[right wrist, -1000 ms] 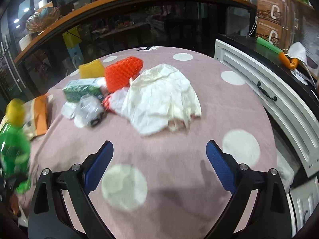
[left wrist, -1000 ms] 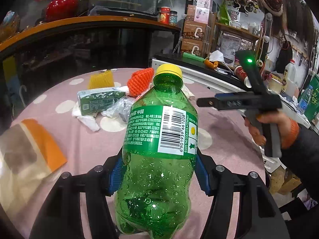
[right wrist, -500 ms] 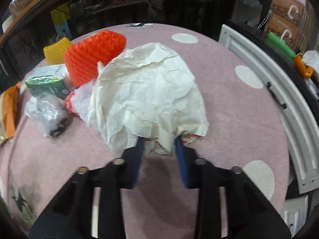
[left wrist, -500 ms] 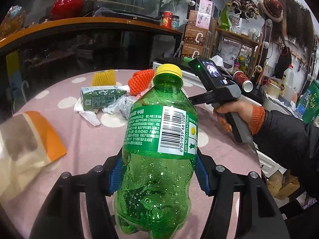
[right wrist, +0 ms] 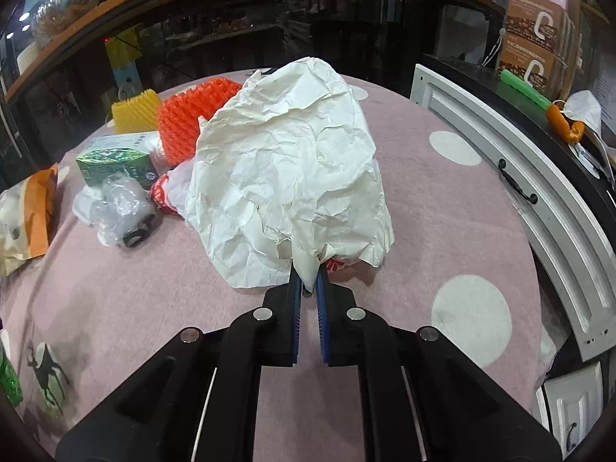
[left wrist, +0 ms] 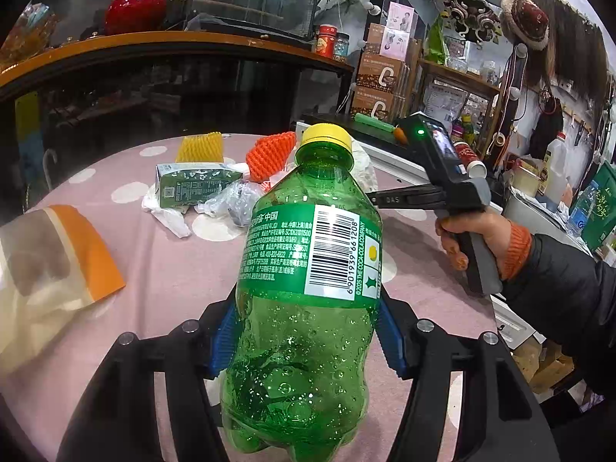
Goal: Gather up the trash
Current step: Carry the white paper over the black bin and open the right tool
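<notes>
My left gripper is shut on a green plastic bottle with a yellow cap, held upright above the pink dotted tablecloth. My right gripper is shut on the near edge of a crumpled white paper wrapper and lifts it off the cloth. The right gripper's body shows in the left wrist view, beyond the bottle.
On the cloth lie an orange foam net, a yellow foam net, a green carton, a clear crumpled plastic bag and an orange-and-white paper bag. A white cabinet borders the table's right side.
My right gripper moved forward to the white wrapper, closed on its edge and raised it. The left gripper kept holding the bottle almost still.
</notes>
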